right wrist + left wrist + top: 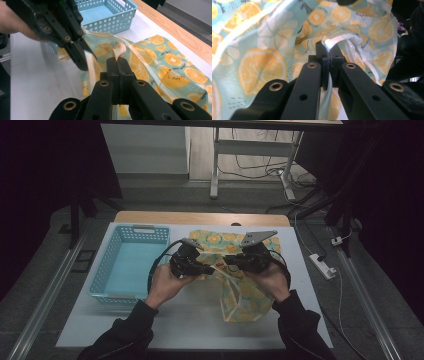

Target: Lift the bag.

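Left gripper [207, 269]: black two-jaw tool in the person's left hand, just right of the basket; jaws clamped on the white edge strip [337, 40] of the bag, judged a hold for lifting or spreading its mouth.
Basket [102, 275]: light-blue perforated plastic tray, the landmark, empty on the white table top [195, 320]; likely where the bag is meant to go.
Bag [245, 302]: thin, translucent teal plastic bag printed with orange slices, right of the basket, its upper part raised between the grippers, its lower part lying on the table.
Right gripper [231, 263]: black two-jaw tool, farther right of the basket, facing the left one; jaws pressed together on the bag's pale rim [120, 51], sharing the load so the film hangs evenly.
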